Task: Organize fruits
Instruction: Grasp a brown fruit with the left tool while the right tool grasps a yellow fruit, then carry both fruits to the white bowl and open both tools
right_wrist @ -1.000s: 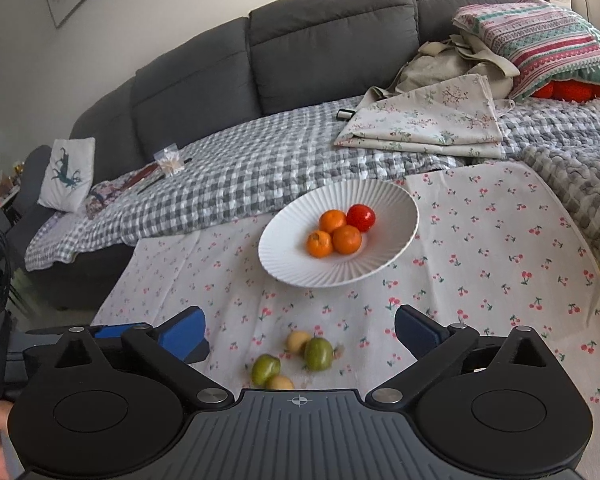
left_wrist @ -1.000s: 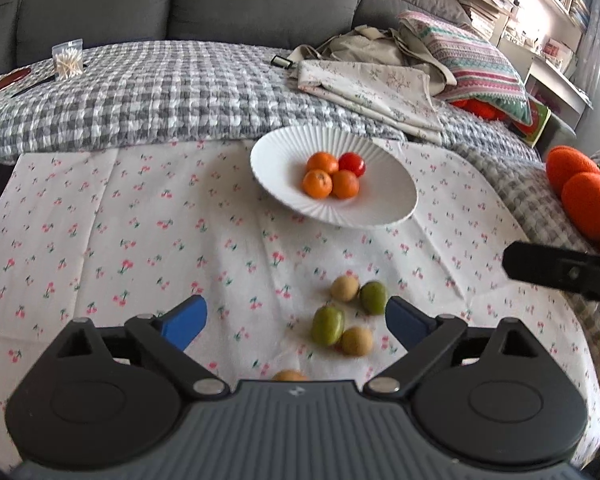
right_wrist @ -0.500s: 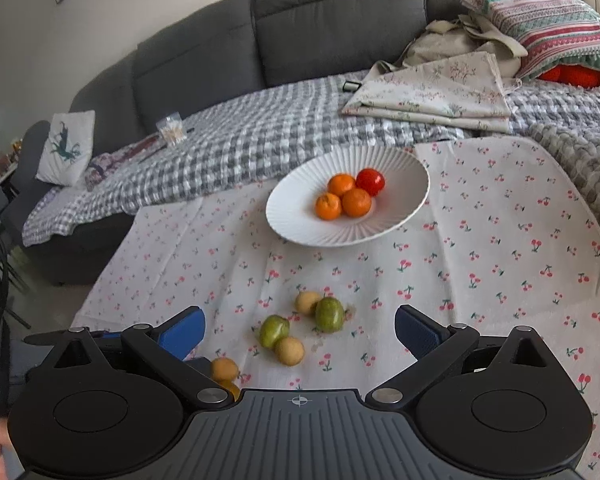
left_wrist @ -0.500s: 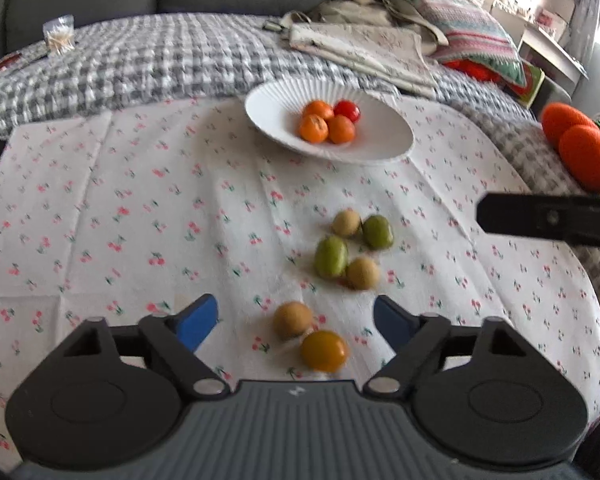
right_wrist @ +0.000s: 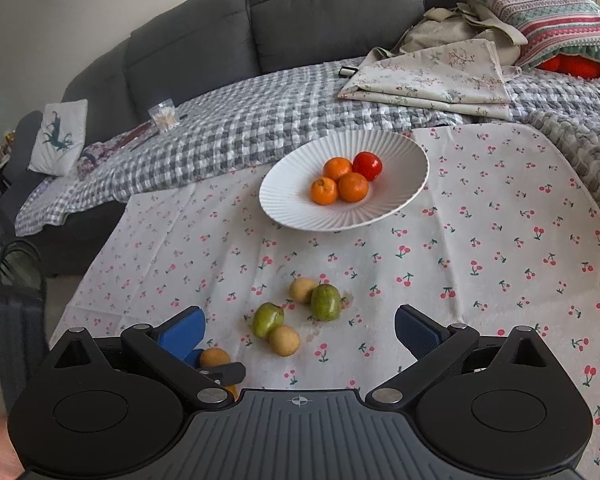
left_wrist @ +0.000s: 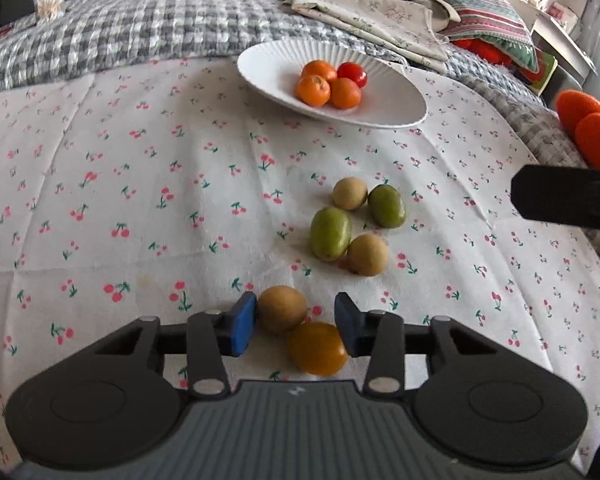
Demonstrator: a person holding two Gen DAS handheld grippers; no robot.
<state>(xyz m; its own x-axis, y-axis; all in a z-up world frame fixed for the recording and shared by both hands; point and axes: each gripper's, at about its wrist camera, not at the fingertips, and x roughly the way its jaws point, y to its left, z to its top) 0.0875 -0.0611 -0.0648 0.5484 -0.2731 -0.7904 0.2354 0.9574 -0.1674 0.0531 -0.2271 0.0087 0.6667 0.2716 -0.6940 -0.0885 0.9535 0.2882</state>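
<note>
Since a second ago the left gripper (left_wrist: 295,327) has dropped lower over the cherry-print cloth (left_wrist: 140,184), and its blue jaws have just been closing around two fruits: a tan round fruit (left_wrist: 281,309) touching the left pad and a yellow-orange fruit (left_wrist: 317,347) touching the right pad. Whether they are pinched yet is unclear. Farther off lie two green fruits (left_wrist: 330,233) and two tan ones, close together. Beyond them a white ribbed plate (left_wrist: 380,112) holds three oranges (left_wrist: 313,90) and a red tomato.

From the right wrist view, the right gripper (right_wrist: 300,330) hangs wide open above the cloth, holding nothing, with the green and tan cluster just ahead.
</note>
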